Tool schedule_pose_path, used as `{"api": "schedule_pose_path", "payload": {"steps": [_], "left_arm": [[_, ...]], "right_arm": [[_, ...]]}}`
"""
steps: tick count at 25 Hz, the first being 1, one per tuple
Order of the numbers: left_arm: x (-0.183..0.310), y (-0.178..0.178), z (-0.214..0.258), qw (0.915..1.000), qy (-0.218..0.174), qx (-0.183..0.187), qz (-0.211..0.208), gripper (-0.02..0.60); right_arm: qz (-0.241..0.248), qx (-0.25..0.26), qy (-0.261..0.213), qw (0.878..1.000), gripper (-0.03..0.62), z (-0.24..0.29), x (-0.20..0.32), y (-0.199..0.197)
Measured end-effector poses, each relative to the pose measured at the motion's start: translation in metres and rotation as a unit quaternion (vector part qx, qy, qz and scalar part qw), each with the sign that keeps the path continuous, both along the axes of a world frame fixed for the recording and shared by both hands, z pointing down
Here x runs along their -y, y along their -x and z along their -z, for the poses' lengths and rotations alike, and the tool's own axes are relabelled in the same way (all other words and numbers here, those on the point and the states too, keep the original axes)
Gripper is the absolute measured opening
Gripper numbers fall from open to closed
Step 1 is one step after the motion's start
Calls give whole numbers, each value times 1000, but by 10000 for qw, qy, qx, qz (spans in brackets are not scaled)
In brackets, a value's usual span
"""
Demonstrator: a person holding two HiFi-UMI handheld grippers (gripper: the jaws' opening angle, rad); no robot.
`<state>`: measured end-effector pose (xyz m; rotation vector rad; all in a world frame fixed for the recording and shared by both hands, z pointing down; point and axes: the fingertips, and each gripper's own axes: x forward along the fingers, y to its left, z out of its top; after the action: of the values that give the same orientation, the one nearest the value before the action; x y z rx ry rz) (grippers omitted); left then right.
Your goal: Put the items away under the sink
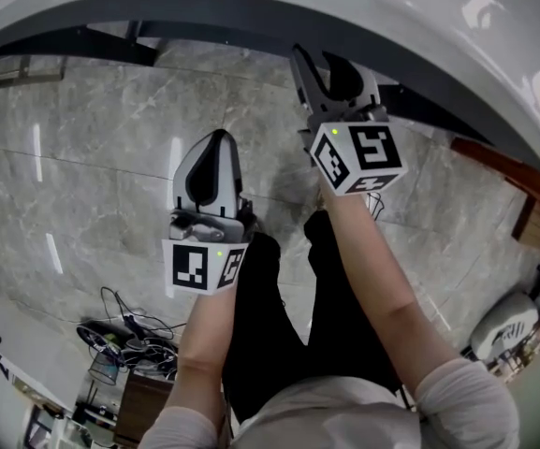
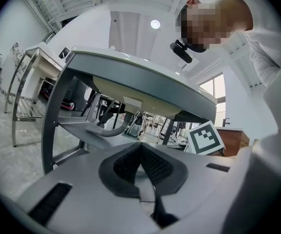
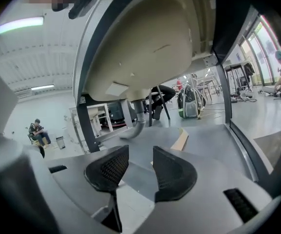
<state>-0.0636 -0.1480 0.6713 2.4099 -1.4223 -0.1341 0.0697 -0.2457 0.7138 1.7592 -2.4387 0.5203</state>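
My right gripper (image 1: 324,64) reaches under the white sink's rim (image 1: 410,26) and stands open; in the right gripper view (image 3: 140,152) nothing lies between its pads. Just past it, a flat tan slab (image 3: 181,140) lies on the grey shelf (image 3: 213,140) under the basin (image 3: 150,48), next to the grey drain pipe (image 3: 138,118). My left gripper (image 1: 215,140) hangs lower and further back over the floor, shut and empty, its pads meeting (image 2: 141,147). It faces the sink's frame and shelf (image 2: 77,128).
The sink's dark metal legs (image 2: 52,126) (image 3: 225,101) flank the shelf opening. A tangle of cables and a wire basket (image 1: 120,344) sit on the marble floor at lower left. Wooden furniture (image 1: 532,204) stands at right. The person's legs (image 1: 279,307) are below the grippers.
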Motion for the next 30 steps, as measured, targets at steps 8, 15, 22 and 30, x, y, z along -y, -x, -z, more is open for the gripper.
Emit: {"api": "schedule_pose_path", "payload": {"steps": [8, 15, 22, 30], "left_arm": [[-26, 9, 18, 9996, 252, 103, 35, 3], [-43, 16, 30, 9990, 416, 155, 98, 3], [-58, 24, 51, 9984, 542, 144, 51, 3], [-60, 35, 85, 9981, 569, 184, 126, 3]], "right_arm": [[269, -223, 321, 9989, 169, 9, -43, 18], [446, -405, 616, 9963, 166, 16, -74, 23], [540, -469, 895, 9934, 140, 27, -101, 32], [687, -627, 1102, 9896, 83, 51, -123, 42]]}}
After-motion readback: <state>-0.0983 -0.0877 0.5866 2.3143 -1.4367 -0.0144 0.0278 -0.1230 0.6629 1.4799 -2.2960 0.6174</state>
